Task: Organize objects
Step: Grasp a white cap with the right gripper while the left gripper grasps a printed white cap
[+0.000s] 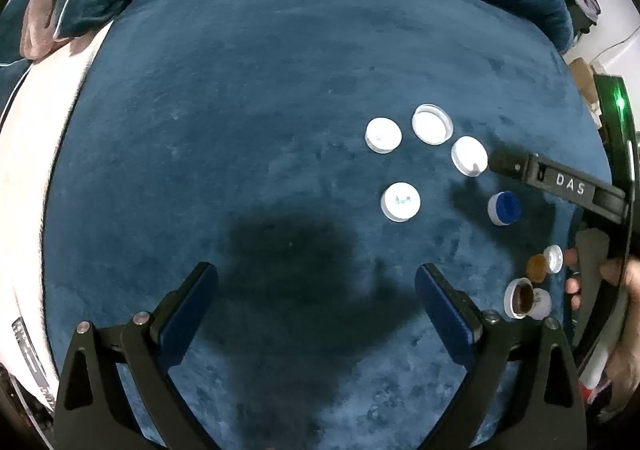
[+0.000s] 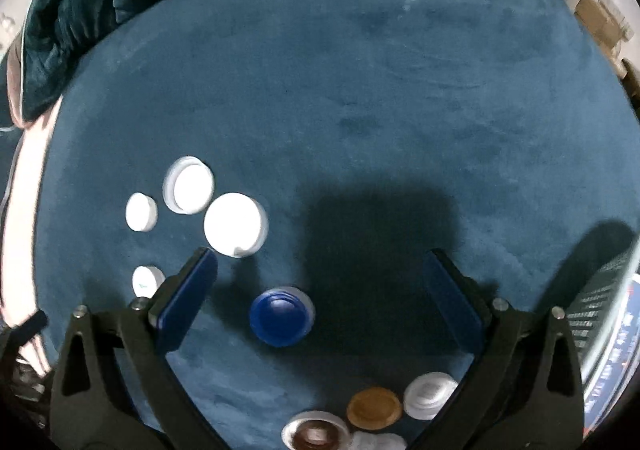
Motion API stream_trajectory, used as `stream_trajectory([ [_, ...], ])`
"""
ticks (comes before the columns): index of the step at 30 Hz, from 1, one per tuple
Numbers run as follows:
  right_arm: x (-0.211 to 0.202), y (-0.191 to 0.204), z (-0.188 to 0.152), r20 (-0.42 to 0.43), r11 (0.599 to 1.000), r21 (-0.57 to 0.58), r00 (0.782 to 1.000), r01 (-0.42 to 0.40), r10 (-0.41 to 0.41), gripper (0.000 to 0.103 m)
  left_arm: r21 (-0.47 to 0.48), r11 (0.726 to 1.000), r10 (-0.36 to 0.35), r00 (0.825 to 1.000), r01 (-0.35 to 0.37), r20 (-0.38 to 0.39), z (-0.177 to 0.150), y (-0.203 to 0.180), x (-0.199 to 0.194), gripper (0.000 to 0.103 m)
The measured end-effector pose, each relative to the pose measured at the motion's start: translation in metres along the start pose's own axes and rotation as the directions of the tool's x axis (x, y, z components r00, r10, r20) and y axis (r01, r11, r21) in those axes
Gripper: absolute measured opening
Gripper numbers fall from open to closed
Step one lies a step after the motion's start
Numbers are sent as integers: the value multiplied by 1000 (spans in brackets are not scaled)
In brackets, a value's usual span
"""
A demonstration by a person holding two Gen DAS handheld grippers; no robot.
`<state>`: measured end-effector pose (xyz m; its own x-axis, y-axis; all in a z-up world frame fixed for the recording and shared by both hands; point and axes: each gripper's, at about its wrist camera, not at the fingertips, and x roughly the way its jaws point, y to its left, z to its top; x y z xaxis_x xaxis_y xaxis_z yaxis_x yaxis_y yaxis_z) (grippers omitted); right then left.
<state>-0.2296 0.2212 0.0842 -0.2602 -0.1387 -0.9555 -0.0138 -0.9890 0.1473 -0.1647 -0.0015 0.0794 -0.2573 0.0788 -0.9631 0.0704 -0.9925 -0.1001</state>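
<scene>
Both the left gripper (image 1: 316, 286) and the right gripper (image 2: 320, 278) hover with jaws released, gripping nothing, above a blue velvet cushion (image 1: 240, 109). Four white caps (image 1: 430, 124) cluster toward its right side, a blue cap (image 2: 281, 316) near them, and brown and white caps (image 2: 374, 408) bunch at the near right edge. The cushion's left and far parts are bare velvet.
</scene>
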Motion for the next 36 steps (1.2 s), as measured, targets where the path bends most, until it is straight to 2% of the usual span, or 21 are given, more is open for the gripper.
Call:
stream_trajectory([
  [6, 16, 29, 6, -12, 996, -77, 999, -39, 38, 101, -23, 999, 23, 1000, -23, -8, 2, 5, 11, 99],
  [8, 23, 38, 9, -20, 993, -109, 999, -52, 50, 94, -21, 999, 31, 999, -31, -6, 3, 3, 15, 99],
  [10, 33, 43, 12, -49, 989, -141, 998, -52, 46, 62, -3, 999, 38, 999, -38, 8, 4, -2, 19, 99],
  [12, 37, 45, 9, -48, 986, -162, 998, -45, 38, 41, 23, 999, 42, 999, -42, 22, 7, -10, 27, 99],
  [16, 25, 27, 6, -21, 986, -128, 994, -110, 108, 41, 63, 998, 18, 999, -21, 45, 11, -28, 41, 97],
  [18, 17, 21, 7, -7, 987, -107, 993, -116, 116, 41, 80, 997, 8, 999, -12, 53, 13, -38, 49, 91],
  [23, 2, 12, 5, 17, 987, -87, 991, -133, 135, 41, 134, 991, 1, 998, -10, 69, 18, -56, 65, 84],
  [25, -7, 5, -1, 27, 986, -91, 990, -138, 141, 41, 155, 988, -5, 998, -5, 63, 21, -59, 71, 62],
  [26, -10, 4, -2, 29, 986, -93, 989, -139, 142, 41, 159, 987, -13, 999, 8, 34, 23, -60, 76, 32],
  [28, -18, -3, -5, 31, 985, -101, 990, -137, 141, 41, 150, 989, -13, 1000, 10, 21, 25, -59, 75, 30],
  [30, -25, -7, -6, 42, 985, -105, 989, -135, 140, 41, 135, 990, -44, 999, 43, 5, 28, -59, 67, 30],
  [36, -46, -19, -10, 74, 990, -76, 989, -122, 127, 41, 149, 987, -70, 996, 62, 50, 28, -70, 27, 30],
])
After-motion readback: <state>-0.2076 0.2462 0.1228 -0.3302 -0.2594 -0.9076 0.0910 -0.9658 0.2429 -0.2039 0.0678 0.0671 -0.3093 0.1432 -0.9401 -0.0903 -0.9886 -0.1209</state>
